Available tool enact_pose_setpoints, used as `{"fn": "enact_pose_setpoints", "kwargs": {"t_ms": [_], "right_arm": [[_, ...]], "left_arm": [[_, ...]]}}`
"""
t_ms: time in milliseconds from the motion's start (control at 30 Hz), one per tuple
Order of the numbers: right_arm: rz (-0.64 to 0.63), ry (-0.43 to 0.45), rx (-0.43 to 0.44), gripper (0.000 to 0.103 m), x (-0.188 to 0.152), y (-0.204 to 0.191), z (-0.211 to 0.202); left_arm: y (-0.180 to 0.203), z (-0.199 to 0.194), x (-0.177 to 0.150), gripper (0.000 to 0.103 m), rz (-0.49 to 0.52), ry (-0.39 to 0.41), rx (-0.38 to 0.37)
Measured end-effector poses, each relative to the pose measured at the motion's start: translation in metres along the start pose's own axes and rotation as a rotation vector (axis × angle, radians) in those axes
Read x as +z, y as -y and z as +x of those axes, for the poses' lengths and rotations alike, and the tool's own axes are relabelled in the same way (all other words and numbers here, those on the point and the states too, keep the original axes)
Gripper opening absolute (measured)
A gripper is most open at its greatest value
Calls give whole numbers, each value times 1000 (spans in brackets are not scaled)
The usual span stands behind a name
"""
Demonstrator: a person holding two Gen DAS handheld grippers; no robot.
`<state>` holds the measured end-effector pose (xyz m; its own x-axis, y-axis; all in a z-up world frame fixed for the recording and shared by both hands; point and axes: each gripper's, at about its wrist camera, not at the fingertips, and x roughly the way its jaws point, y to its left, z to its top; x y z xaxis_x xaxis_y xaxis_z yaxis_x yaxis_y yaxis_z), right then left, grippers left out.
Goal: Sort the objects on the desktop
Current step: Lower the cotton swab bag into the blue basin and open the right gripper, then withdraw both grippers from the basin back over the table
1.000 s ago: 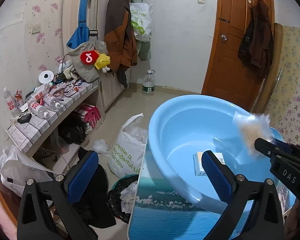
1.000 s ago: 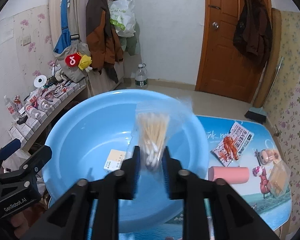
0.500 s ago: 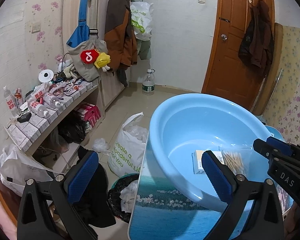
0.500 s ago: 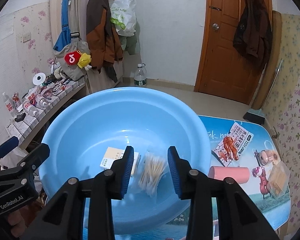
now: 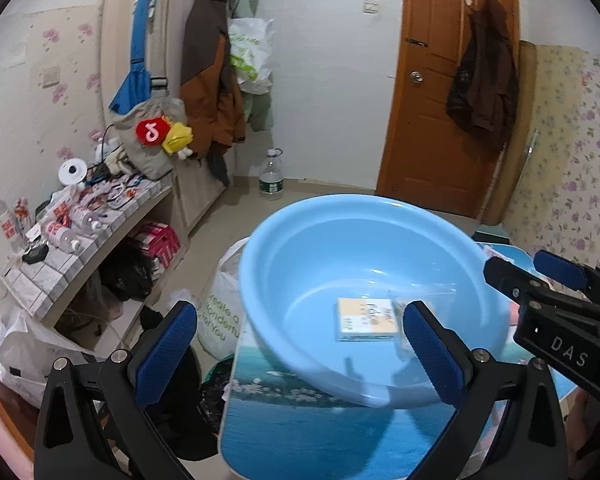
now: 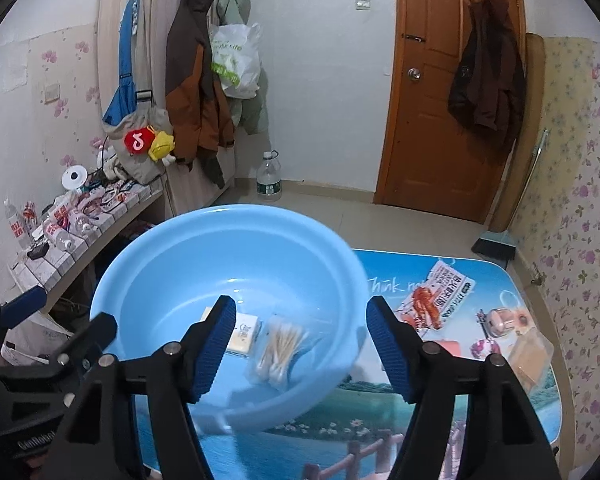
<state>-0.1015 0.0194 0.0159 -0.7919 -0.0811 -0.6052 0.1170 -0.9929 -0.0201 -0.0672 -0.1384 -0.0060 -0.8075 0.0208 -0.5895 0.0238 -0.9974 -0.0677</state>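
Since the earlier frame, the bag of cotton swabs (image 6: pixel 281 347) has left my right gripper (image 6: pixel 300 350) and now lies flat on the floor of the blue basin (image 6: pixel 172 264), just beside a small yellow-and-white box (image 6: pixel 242 336). Right jaws are opening; nothing is pressed between the pads, and the bag sits below and beyond them. My left gripper (image 5: pixel 300 354) stands wide with nothing in it, its right finger (image 5: pixel 430 350) in front of the basin's near wall and its left finger over the floor beside the table. Basin rests on the printed table (image 6: pixel 380 412), at its left end. To the right of the basin on the table: a red-and-white snack packet (image 6: pixel 434 300), a pink cylinder (image 6: pixel 446 349) partly hidden behind my right finger, and a clear packet (image 6: pixel 530 354) near the far right edge.
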Motion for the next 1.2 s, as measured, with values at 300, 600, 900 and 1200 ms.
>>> {"fn": "enact_pose_setpoints", "kwargs": {"t_ms": [300,600,900,1200], "right_arm": [[48,26,-24,73,0,27,-31],[88,52,-36,74,-8,53,-62],[118,71,-62,74,-18,80,-88],[168,75,-97,74,-23,113,-99]], "left_arm": [[25,-20,2,103,29,24,-23],[48,-41,0,103,76,51,-32],[72,-57,-1,103,103,70,-46],[100,-64,-1,103,136,81,-68]]}}
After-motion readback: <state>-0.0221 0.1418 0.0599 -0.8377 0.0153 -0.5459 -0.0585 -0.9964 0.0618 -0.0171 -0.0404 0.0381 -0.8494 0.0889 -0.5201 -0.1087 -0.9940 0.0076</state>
